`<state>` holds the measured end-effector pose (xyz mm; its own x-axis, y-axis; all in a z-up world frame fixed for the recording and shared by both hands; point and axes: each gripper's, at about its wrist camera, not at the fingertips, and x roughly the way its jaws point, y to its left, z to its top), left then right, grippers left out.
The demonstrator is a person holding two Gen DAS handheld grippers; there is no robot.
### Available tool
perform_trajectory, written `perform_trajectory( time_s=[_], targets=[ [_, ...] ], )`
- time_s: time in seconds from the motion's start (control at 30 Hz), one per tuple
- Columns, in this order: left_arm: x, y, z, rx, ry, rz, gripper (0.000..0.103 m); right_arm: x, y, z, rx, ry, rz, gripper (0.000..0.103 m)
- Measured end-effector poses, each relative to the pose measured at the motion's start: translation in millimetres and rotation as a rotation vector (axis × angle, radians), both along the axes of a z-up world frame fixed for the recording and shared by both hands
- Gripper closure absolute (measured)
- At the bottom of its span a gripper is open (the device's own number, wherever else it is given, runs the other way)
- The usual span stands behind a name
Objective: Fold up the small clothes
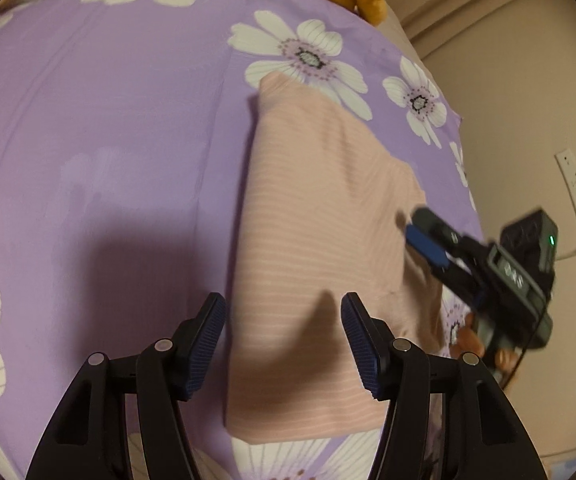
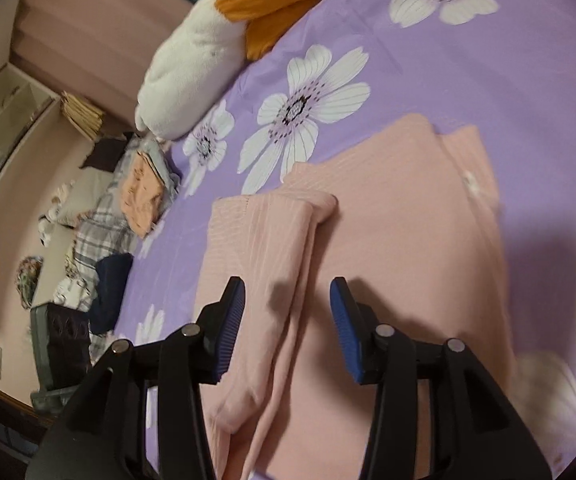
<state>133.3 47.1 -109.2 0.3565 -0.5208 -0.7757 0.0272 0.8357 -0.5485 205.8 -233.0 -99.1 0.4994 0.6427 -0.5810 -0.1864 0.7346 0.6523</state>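
Both grippers, left (image 1: pixel 283 344) and right (image 2: pixel 288 330), hover wide over the pink garment (image 1: pixel 320 248); pinch its folded sleeve (image 2: pixel 283 280) edge cleanly, then smooth.

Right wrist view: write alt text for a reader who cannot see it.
The open right gripper hovers over a pink garment spread on a purple floral bedsheet, above its folded-in sleeve. A white-and-orange plush toy lies at the bed's far edge.
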Motion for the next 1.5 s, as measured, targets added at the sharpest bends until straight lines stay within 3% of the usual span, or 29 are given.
perform_trajectory(
  time_s=[0.17,0.33,0.43,0.6,0.77,1.17,1.37,1.5],
  targets=[
    [1.6,1.6,-6.2,-0.013,0.013,-0.013,0.045,25.6,14.9,-11.6,0.004,0.028,0.037,0.059],
    [1.0,2.6,-8.7,-0.026,0.02,-0.016,0.045,35.6,23.9,-9.3,-0.014,0.025,0.043,0.09],
    [1.0,1.1,-5.1,-0.026,0.014,-0.023,0.045,33.4,22.2,1.6,-0.045,-0.004,0.028,0.092],
    [0.4,-7.8,7.4,-0.024,-0.024,-0.047,0.045,32.0,8.8,35.1,-0.076,-0.08,0.024,0.093],
    [2.6,-25.9,16.1,-0.02,-0.054,-0.092,0.045,40.3,-15.0,56.8,-0.141,-0.095,-0.001,0.093],
    [6.1,-65.1,24.9,0.017,-0.083,-0.196,0.045,52.0,-64.6,45.2,-0.206,-0.038,-0.089,0.092],
    [13.5,-86.2,20.7,0.06,-0.103,-0.246,0.045,56.3,-69.3,26.9,-0.173,0.016,-0.074,0.088],
    [13.6,-95.6,11.3,0.107,-0.099,-0.268,0.045,62.8,-80.5,18.6,-0.052,0.04,-0.093,0.083]
  ],
)
